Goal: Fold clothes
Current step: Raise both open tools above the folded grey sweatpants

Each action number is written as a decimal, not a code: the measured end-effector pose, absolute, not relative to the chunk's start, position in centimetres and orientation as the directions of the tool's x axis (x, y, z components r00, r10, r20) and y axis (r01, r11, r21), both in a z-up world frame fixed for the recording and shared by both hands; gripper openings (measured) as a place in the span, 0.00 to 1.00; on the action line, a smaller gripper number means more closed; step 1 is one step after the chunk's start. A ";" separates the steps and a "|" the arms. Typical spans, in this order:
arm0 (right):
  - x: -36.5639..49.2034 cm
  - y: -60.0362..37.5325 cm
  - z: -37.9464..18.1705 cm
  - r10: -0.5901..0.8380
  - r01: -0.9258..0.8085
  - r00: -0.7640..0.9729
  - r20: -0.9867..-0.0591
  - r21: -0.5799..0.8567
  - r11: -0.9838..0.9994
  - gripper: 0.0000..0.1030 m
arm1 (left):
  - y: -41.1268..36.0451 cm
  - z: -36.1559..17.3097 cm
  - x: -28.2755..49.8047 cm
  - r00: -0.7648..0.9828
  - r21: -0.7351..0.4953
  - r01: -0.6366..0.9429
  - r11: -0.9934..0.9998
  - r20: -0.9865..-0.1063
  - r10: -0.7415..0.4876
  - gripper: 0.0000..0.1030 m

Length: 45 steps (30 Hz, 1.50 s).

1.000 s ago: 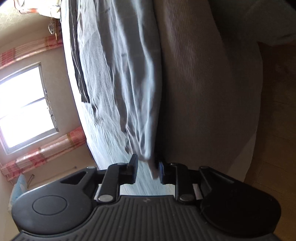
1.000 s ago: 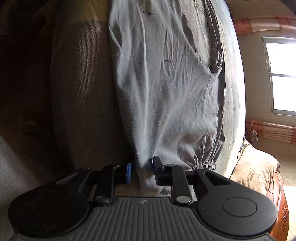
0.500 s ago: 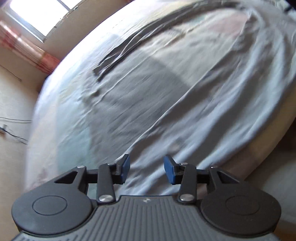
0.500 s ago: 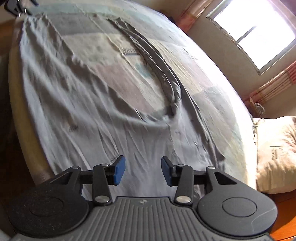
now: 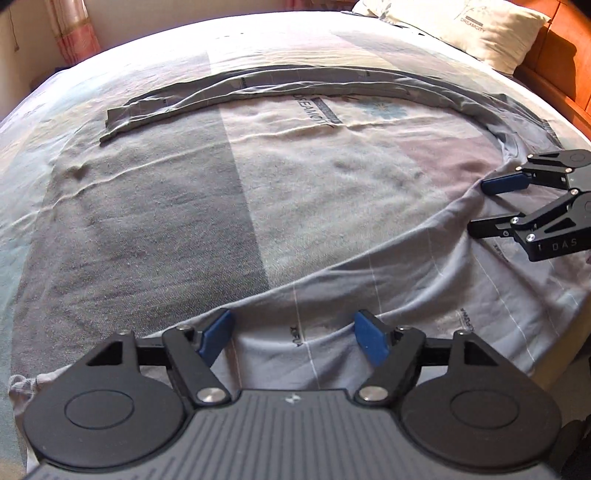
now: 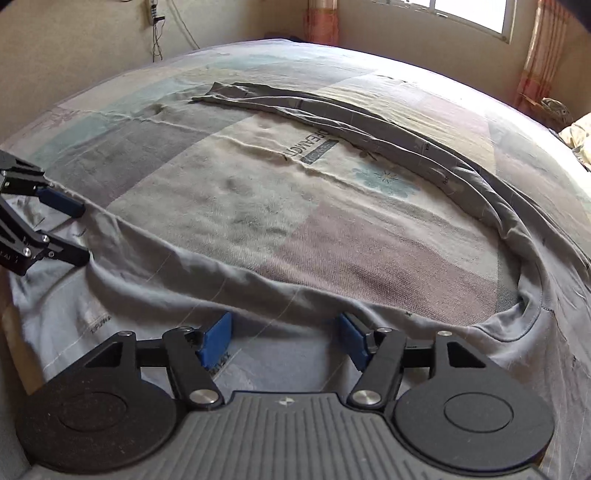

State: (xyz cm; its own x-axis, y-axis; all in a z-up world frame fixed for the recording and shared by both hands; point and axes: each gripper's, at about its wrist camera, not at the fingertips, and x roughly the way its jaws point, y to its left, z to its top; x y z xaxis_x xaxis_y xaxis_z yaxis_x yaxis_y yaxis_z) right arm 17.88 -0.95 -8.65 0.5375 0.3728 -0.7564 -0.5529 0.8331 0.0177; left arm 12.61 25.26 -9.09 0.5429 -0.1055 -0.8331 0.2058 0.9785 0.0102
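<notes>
Grey trousers lie on the bed in a wide U. One leg runs along the near edge and the other leg curves across the far side. My left gripper hovers over the near leg towards its cuff end. Its jaws are opening and nothing is pinched between the blue pads. My right gripper stands over the same leg closer to the crotch. Its jaws are opening too, with only the flat cloth beneath.
The patchwork bed sheet shows inside the U. A pillow rests by the orange headboard. Curtains and a window line the far wall, where cables hang.
A second ago each gripper pinched the trouser leg where it hung at the bed's side. Both have let go, rolled upright and spread their jaws, and they now look across the bed top.
</notes>
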 end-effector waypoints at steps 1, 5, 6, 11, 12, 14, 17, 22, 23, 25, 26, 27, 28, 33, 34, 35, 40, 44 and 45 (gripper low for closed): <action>18.3 -0.7 -8.7 0.374 -0.555 0.536 -0.757 0.017 0.832 0.75 | 25.1 -9.0 12.8 0.549 0.022 0.203 0.979 -0.831 -0.095 0.73; 18.4 -0.6 -8.0 0.382 -0.553 0.529 -0.758 0.034 0.833 0.80 | 25.0 -7.9 10.6 0.572 0.070 0.208 0.976 -0.818 -0.063 0.68; 18.3 -0.7 -7.7 0.385 -0.550 0.527 -0.758 0.041 0.834 0.80 | 25.0 -7.6 9.7 0.579 0.078 0.209 0.975 -0.813 -0.059 0.68; 14.2 -3.0 -6.1 0.403 -0.564 0.538 -0.740 0.039 0.825 0.86 | 27.4 -7.6 4.4 0.561 0.035 0.185 0.982 -0.825 -0.076 0.72; 13.4 -3.6 -6.3 0.394 -0.560 0.537 -0.746 0.035 0.828 0.86 | 28.1 -8.2 3.7 0.547 0.030 0.158 0.987 -0.835 -0.063 0.72; 12.0 -4.8 -7.2 0.368 -0.543 0.526 -0.767 0.030 0.839 0.87 | 29.2 -8.9 2.6 0.540 0.003 0.107 0.994 -0.840 -0.056 0.74; 10.0 -6.8 -9.0 0.317 -0.508 0.508 -0.801 0.018 0.861 0.95 | 30.1 -8.8 1.7 0.530 -0.009 0.072 0.997 -0.847 -0.046 0.75; 8.0 -9.0 -8.9 0.296 -0.436 0.534 -0.792 0.042 0.899 1.00 | 30.7 -6.8 3.7 0.579 0.023 0.076 0.997 -0.815 -0.026 0.75; 8.0 -9.1 -8.9 0.297 -0.419 0.539 -0.789 0.055 0.906 1.00 | 31.1 -6.7 4.5 0.594 0.010 0.059 0.998 -0.804 -0.027 0.75; 8.2 -9.1 -8.9 0.291 -0.390 0.544 -0.787 0.070 0.918 1.00 | 32.3 -7.0 6.2 0.609 -0.028 0.007 1.000 -0.793 -0.027 0.75; 8.2 -9.0 -8.9 0.284 -0.380 0.545 -0.789 0.069 0.922 1.00 | 33.0 -7.3 7.0 0.605 -0.047 -0.026 0.999 -0.796 -0.022 0.76; 8.3 -8.8 -8.9 0.278 -0.378 0.545 -0.791 0.064 0.924 1.00 | 33.8 -8.0 7.6 0.589 -0.054 -0.066 0.996 -0.808 -0.005 0.75; 8.2 -8.8 -8.9 0.274 -0.381 0.544 -0.793 0.057 0.923 1.00 | 34.6 -8.7 8.0 0.576 -0.026 -0.105 0.994 -0.817 0.039 0.75; 8.0 -9.0 -9.0 0.278 -0.387 0.547 -0.789 0.055 0.920 1.00 | 37.0 -9.3 8.4 0.587 0.036 -0.146 0.989 -0.801 0.116 0.74; 8.0 -8.9 -9.1 0.271 -0.389 0.551 -0.789 0.045 0.920 1.00 | 36.3 -9.1 8.7 0.576 0.090 -0.133 0.987 -0.803 0.151 0.74; 8.0 -8.7 -9.2 0.262 -0.391 0.555 -0.789 0.031 0.920 1.00 | 35.5 -8.9 8.9 0.567 0.151 -0.124 0.981 -0.800 0.195 0.74; 7.8 -8.4 -9.5 0.248 -0.385 0.578 -0.778 0.008 0.923 1.00 | 30.3 -6.9 7.7 0.610 0.063 0.037 0.997 -0.792 0.027 0.77; 7.7 -8.6 -9.6 0.255 -0.391 0.585 -0.770 0.008 0.920 1.00 | 26.4 -7.5 6.7 0.596 -0.072 0.128 0.989 -0.792 -0.135 0.79; 7.6 -8.6 -9.6 0.259 -0.393 0.585 -0.769 0.010 0.919 1.00 | 25.7 -8.2 6.8 0.583 -0.073 0.129 0.989 -0.801 -0.136 0.79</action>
State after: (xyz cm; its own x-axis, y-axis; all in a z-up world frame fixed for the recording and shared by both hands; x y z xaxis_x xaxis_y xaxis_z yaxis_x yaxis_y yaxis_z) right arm 7.64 -8.63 -9.57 0.5847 0.2587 -0.7689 -0.3931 0.9194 0.0104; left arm 6.79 25.68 -8.18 0.5829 -0.1358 -0.8011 0.1294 0.9889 -0.0735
